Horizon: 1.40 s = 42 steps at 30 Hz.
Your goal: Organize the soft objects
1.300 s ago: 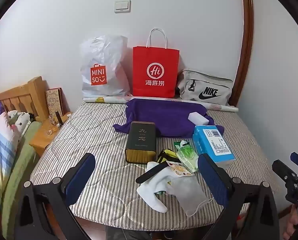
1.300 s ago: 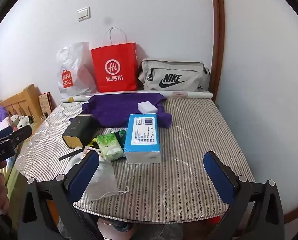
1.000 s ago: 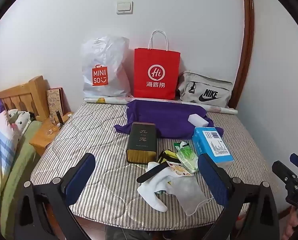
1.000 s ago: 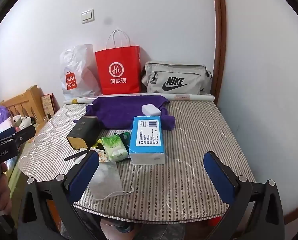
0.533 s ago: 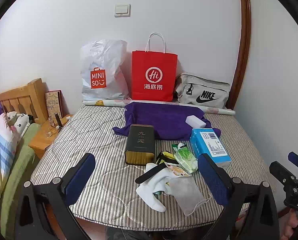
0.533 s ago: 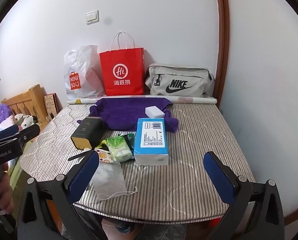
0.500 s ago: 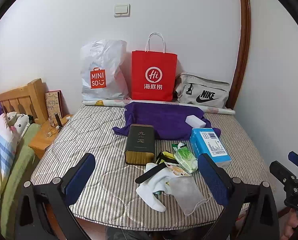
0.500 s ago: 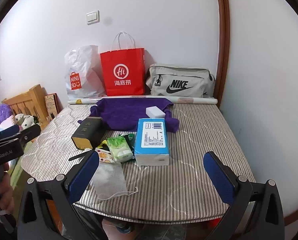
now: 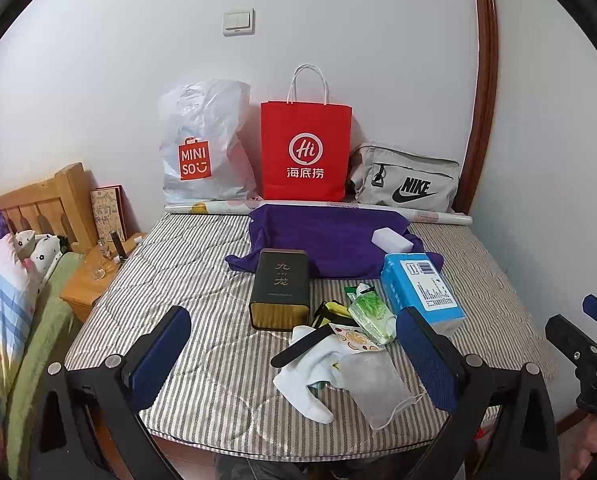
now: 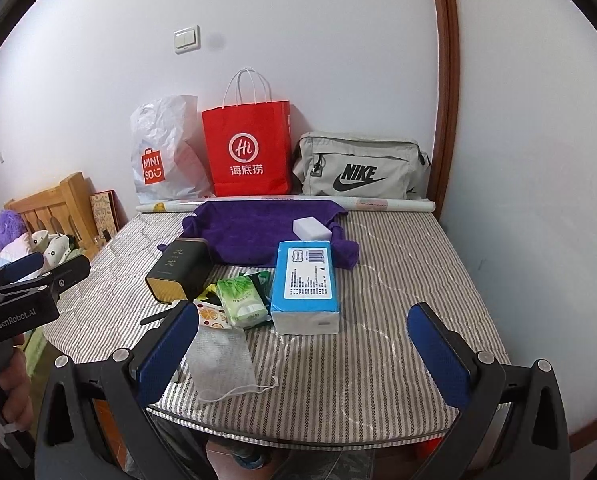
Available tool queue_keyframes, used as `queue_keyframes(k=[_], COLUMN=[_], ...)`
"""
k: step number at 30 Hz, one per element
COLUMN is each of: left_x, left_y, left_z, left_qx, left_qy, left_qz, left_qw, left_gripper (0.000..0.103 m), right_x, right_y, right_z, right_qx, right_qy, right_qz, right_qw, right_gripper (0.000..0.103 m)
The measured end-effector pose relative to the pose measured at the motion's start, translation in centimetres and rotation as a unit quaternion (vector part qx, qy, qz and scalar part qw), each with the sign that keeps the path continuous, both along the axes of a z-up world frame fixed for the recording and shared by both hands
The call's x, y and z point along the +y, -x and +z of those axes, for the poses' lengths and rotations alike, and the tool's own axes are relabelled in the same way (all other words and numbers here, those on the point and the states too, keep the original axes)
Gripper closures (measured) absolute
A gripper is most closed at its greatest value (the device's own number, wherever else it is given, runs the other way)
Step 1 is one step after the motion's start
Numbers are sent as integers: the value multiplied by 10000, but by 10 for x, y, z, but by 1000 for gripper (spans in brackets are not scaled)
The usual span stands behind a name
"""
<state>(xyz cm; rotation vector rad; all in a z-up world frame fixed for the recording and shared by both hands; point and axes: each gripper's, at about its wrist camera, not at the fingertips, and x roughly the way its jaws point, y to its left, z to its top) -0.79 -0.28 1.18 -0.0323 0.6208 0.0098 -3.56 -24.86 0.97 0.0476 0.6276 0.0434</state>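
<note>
A striped mattress [image 9: 186, 280] carries a heap of items. A purple towel [image 9: 322, 236] lies at the back with a white sponge block [image 9: 392, 240] on it. In front are a blue tissue pack [image 9: 420, 294], a green wipes packet [image 9: 372, 316], a white sock [image 9: 306, 376] and a grey face mask [image 9: 374, 384]. My left gripper [image 9: 294, 356] stands open near the front edge, over the sock and mask. My right gripper [image 10: 302, 352] is open too, above the mattress front beside the mask [image 10: 218, 356] and tissue pack [image 10: 306, 284]. Neither holds anything.
A dark tea tin [image 9: 280, 288] and a black strip [image 9: 302, 346] lie among the soft items. A white plastic bag [image 9: 202, 148], red paper bag [image 9: 304, 152] and grey Nike bag [image 9: 406, 180] lean on the back wall. A wooden nightstand [image 9: 94, 276] and another bed sit left.
Both views have shifted slightly, with the bags and heap sitting a little lower in the frames. Both grippers stay open and nothing on the mattress has moved.
</note>
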Motion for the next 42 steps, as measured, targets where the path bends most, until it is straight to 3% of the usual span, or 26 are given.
queue_keyframes(k=[42], left_x=[5], left_y=[3], left_z=[-6], left_qx=[10], left_qy=[-31], left_qz=[43], left_qw=[10000], left_gripper=[0], right_x=[11], right_y=[10], right_z=[5], right_qx=[-180], right_qy=[31], right_qz=[112], right_qw=[9998], right_gripper=[0])
